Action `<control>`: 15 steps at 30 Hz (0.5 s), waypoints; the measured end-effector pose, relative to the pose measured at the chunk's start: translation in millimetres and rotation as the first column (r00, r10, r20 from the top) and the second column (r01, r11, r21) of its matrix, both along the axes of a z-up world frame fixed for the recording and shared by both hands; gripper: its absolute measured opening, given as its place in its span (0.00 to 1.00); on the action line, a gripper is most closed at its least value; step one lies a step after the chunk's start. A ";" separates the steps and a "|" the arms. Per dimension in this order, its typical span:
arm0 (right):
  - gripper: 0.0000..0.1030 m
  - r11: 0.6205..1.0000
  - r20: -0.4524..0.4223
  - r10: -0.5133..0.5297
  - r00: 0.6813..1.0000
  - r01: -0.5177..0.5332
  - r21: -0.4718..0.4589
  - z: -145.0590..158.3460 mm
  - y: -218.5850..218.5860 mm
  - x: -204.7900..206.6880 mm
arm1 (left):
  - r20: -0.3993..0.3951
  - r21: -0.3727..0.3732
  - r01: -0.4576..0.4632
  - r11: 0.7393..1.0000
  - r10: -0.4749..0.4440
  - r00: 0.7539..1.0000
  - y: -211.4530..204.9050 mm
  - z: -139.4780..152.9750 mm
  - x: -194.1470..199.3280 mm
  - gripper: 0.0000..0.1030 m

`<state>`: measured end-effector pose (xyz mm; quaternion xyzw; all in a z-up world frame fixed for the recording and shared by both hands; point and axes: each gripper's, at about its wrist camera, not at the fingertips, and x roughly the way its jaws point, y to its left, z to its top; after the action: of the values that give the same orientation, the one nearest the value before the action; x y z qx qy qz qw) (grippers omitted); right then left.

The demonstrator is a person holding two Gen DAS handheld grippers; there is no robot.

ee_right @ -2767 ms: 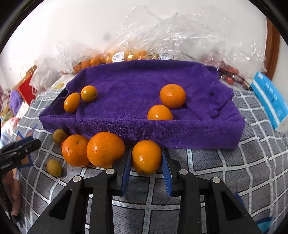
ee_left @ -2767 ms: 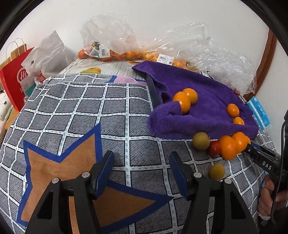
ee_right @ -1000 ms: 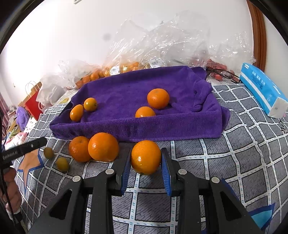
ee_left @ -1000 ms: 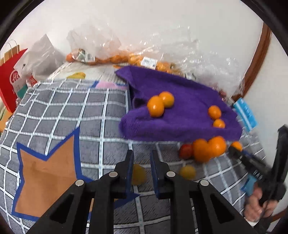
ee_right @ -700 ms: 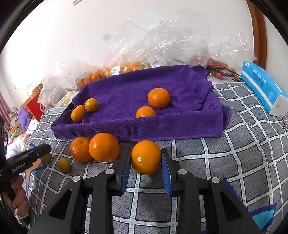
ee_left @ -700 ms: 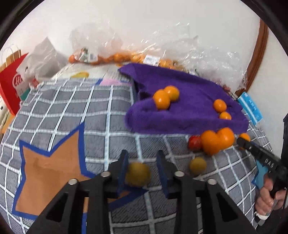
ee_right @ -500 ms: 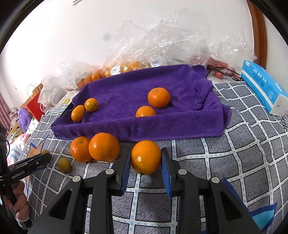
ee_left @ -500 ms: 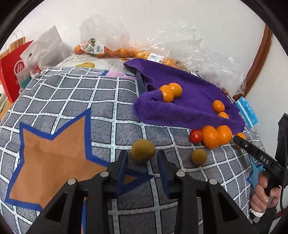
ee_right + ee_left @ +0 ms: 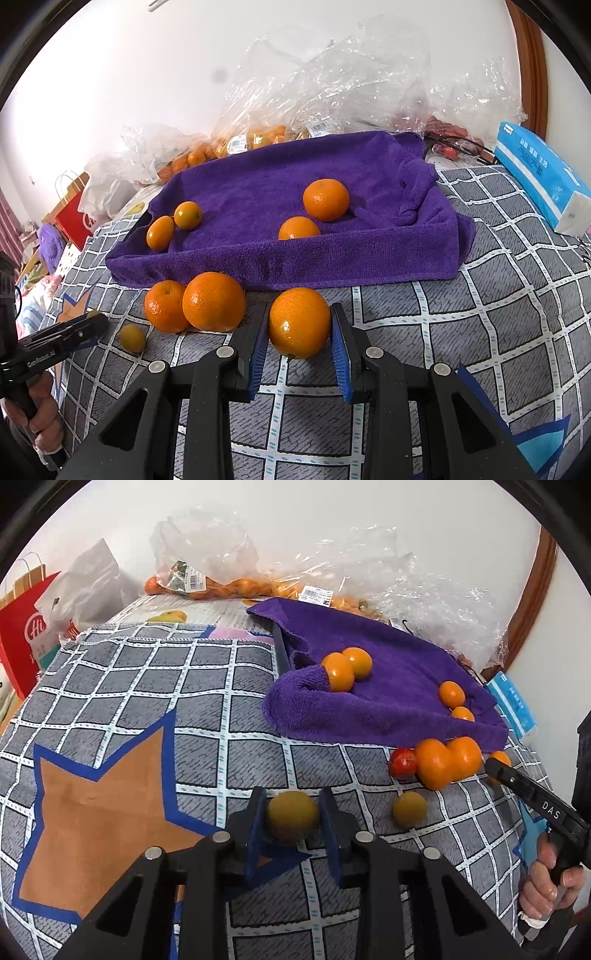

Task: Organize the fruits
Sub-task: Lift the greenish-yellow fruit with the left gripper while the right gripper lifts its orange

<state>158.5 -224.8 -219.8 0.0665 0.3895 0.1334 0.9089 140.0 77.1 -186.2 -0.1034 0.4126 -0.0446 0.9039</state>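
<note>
A yellow-green fruit (image 9: 293, 816) sits between the blue pads of my left gripper (image 9: 293, 797), just over the checked cloth (image 9: 147, 701). The pads touch it as the jaws start opening. My right gripper (image 9: 299, 314) is shut on a large orange (image 9: 299, 325) in front of the purple towel-lined tray (image 9: 280, 266). Several small oranges (image 9: 325, 199) lie on the towel. Two oranges (image 9: 213, 302) and a second yellow-green fruit (image 9: 133, 338) rest on the cloth to the left. A red tomato (image 9: 403, 763) lies beside them.
Clear plastic bags of oranges (image 9: 221, 587) are piled along the wall behind the tray. A blue tissue pack (image 9: 539, 173) lies at the right and a red paper bag (image 9: 22, 627) at the far left. An orange star (image 9: 99, 797) is printed on the cloth.
My left gripper, wide open and empty at first, closed around the yellow-green fruit and carried it left, away from the other fruit. The right gripper kept the orange in place.
</note>
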 end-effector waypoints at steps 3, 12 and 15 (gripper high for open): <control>0.31 1.000 0.000 -0.003 1.000 0.003 0.007 0.2 -1.3 -0.1 | 0.008 -0.061 -0.002 0.998 0.002 1.000 8.5 -0.9 -2.9 0.26; 0.31 1.000 0.016 -0.004 1.000 0.004 0.003 2.4 -1.4 -2.2 | 0.049 -0.171 -0.028 0.985 0.037 0.998 23.9 -1.1 -11.6 0.26; 0.31 1.000 0.017 -0.002 1.000 0.002 0.007 2.5 -1.9 -2.4 | 0.058 -0.191 -0.042 0.981 0.054 0.997 26.9 -0.7 -12.9 0.26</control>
<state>156.1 -226.8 -217.2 0.0691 0.3811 0.1343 0.9121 127.1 104.1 -187.0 -0.1976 0.3751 -0.0654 0.9033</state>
